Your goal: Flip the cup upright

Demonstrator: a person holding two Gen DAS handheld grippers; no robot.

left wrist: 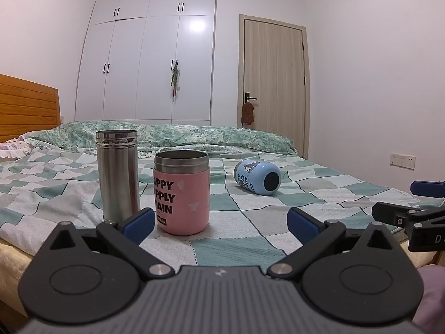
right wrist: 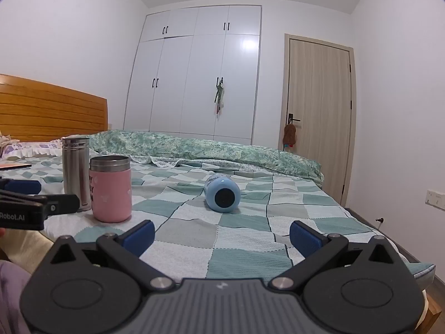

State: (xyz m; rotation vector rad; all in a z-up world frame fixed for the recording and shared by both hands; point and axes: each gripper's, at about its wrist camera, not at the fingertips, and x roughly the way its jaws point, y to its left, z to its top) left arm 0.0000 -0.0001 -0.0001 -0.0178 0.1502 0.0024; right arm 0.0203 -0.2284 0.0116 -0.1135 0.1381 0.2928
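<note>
A light blue cup (left wrist: 257, 177) lies on its side on the checked bedspread, its dark round base facing me; it also shows in the right wrist view (right wrist: 222, 196). A pink cup (left wrist: 181, 192) and a tall steel cup (left wrist: 118, 174) stand upright to its left, and both show in the right wrist view, the pink cup (right wrist: 110, 188) and the steel cup (right wrist: 75, 173). My left gripper (left wrist: 221, 224) is open and empty, close in front of the pink cup. My right gripper (right wrist: 221, 236) is open and empty, a short way in front of the blue cup.
The bedspread (right wrist: 242, 239) covers a bed with a wooden headboard (right wrist: 50, 108) at the left. A rolled green quilt (right wrist: 211, 150) lies behind the cups. A white wardrobe (right wrist: 200, 78) and a door (right wrist: 317, 105) stand beyond. The bed's right edge (right wrist: 370, 222) is near.
</note>
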